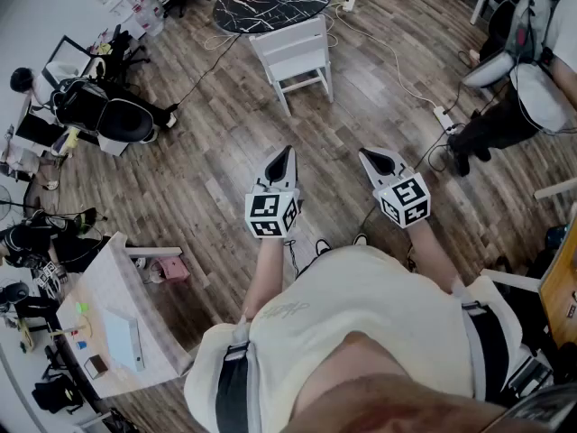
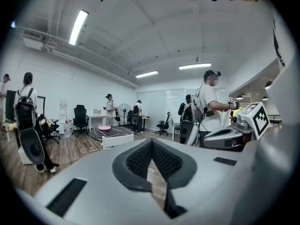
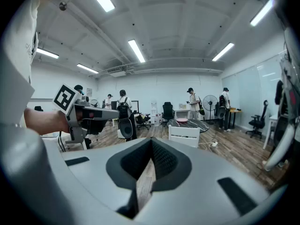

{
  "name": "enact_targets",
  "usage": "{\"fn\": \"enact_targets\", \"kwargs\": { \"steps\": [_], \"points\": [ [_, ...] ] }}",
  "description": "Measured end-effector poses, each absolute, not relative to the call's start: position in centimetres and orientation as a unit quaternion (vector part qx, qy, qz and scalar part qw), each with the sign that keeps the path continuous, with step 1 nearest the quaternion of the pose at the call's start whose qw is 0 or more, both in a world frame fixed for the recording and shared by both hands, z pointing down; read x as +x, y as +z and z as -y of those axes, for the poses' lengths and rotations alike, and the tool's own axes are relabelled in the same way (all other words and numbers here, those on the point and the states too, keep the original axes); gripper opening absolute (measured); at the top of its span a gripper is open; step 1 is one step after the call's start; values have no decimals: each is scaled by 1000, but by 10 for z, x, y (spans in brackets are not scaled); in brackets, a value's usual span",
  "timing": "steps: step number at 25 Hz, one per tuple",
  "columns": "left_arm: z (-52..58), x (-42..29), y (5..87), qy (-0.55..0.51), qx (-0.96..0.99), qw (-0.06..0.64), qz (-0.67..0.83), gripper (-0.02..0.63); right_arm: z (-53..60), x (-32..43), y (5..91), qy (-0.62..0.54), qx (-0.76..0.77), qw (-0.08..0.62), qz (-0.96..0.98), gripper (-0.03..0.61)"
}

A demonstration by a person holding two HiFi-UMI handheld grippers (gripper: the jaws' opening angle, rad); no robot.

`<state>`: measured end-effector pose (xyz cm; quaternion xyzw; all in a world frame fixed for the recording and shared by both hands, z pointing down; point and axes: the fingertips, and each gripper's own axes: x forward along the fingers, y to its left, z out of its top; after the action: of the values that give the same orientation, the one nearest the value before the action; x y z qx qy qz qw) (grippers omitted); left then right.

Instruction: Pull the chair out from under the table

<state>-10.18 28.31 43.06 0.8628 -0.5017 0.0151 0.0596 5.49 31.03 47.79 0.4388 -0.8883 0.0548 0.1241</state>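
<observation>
Chair (image 1: 293, 57): white, standing right up against the near edge of the round black worktop (image 1: 270, 3), so not pulled out yet.
Left hand-held gripper (image 1: 286, 154): clenched on nothing, jaws together, pointing out level.
Right hand-held gripper (image 1: 380, 161): same deal, clenched and empty, tipped slightly down.
Why like this: my guess is they're just carried out front by the person (image 1: 361, 323) and kept closed (nothing's in reach to grab anyway).
Chair vs grippers: well apart, straight ahead across the wood floor (image 1: 207, 152), roughly in line with the left one.
</observation>
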Motion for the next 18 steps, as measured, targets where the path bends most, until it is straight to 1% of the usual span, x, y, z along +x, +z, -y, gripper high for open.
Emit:
{"fn": "enact_targets", "kwargs": {
  "steps": [3,6,14,15,18],
  "points": [
    [-282,-113,426,25,866,53,496,17,-304,46,467,46,442,124,887,3],
    [-276,-124,425,18,864,61,500,17,-294,39,461,36,443,125,887,3],
    [-275,-138,448,40,871,70,485,18,-288,24,471,33,458,118,880,5],
    [-277,-138,454,52,873,69,480,20,-289,22,474,35,457,120,880,14],
    [-277,-145,465,58,871,70,482,23,-289,18,482,37,462,126,877,95]
  ]
}}
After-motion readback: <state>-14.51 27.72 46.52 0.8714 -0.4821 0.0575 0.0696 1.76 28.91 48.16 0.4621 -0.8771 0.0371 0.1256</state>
